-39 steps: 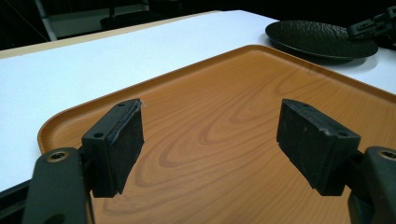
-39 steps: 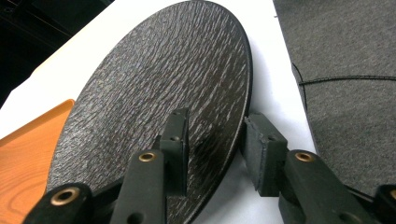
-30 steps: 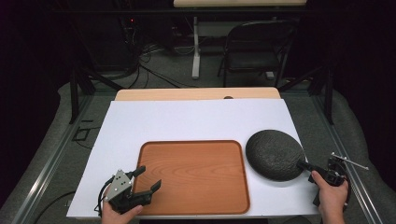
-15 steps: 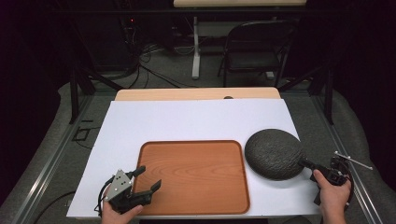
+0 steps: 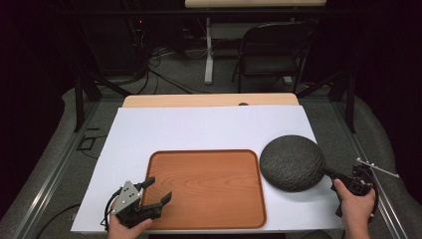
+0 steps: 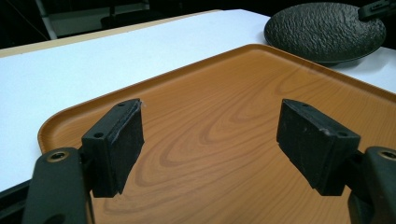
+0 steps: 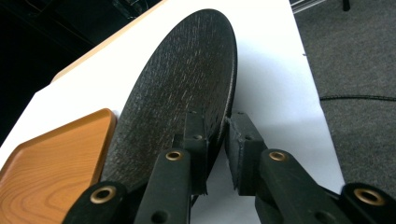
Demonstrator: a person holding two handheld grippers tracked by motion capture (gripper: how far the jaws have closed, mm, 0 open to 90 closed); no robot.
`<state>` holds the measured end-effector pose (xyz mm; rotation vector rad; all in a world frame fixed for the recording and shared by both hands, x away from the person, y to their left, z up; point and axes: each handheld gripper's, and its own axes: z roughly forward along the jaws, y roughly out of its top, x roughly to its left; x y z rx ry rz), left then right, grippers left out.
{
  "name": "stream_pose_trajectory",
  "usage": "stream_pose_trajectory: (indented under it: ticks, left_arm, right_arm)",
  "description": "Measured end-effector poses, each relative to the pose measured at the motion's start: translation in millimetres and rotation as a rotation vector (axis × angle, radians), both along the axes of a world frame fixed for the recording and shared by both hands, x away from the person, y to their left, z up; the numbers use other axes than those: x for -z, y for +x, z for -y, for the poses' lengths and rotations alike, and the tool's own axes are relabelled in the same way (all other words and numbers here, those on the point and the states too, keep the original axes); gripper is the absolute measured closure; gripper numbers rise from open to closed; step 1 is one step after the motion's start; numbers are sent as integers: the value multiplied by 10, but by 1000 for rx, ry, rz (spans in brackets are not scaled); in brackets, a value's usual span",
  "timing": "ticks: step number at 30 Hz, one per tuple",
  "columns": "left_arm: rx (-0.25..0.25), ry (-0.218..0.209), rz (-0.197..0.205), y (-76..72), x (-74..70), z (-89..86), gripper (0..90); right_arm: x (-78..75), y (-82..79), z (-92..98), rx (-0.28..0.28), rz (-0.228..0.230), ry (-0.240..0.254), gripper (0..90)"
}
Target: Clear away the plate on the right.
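Right gripper (image 7: 215,140), jaws having just been closing, pinches the near rim of the dark textured plate (image 5: 292,163) beside the wooden tray (image 5: 206,186), ready for lifting; left gripper (image 5: 155,191) gapes empty.

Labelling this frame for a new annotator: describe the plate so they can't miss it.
Start at the white sheet covering the table, then the wooden tray near its front edge. The plate sits right of the tray, its rim between the right gripper jaws: round, near-black, rough-textured, unlike the smooth rectangular tray.
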<state>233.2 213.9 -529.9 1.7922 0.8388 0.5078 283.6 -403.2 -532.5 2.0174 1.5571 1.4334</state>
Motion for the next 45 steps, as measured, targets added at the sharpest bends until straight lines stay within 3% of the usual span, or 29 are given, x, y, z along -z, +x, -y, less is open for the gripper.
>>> stream_pose_trajectory:
  ticks: [1, 12, 17, 21, 24, 30, 31, 35, 36, 45]
  left_arm:
    - [0, 0, 0, 0, 0, 0, 233]
    - [0, 1, -3, 0, -1, -2, 233]
    - [1, 3, -7, 3, 3, -8, 233]
    - [-5, 2, -9, 0, 5, -10, 233]
    - [-6, 0, -11, 0, 7, -11, 233]
    - [-2, -2, -14, 3, 8, -9, 234]
    - [-3, -4, -17, 1, 9, -7, 236]
    - [-2, -5, -19, 2, 10, -7, 238]
    - [2, -8, -20, 4, 11, -9, 237]
    - [-1, -14, -25, 11, 16, -7, 238]
  right_arm:
    - [-6, 1, -2, -3, 13, -15, 800]
    - [-98, 9, -39, 0, -12, 12, 826]
    - [-133, 16, -55, -1, -14, -3, 830]
    - [-177, 79, -45, -7, -51, 17, 833]
    - [-196, 117, -33, -15, -61, 5, 834]
    - [-287, 251, -9, -47, -124, 7, 834]
    - [-316, 292, -1, -56, -154, 14, 835]
    - [-322, 342, 23, -66, -159, 4, 838]
    - [-353, 373, 19, -70, -184, 16, 839]
    - [-473, 514, 22, -107, -235, 4, 849]
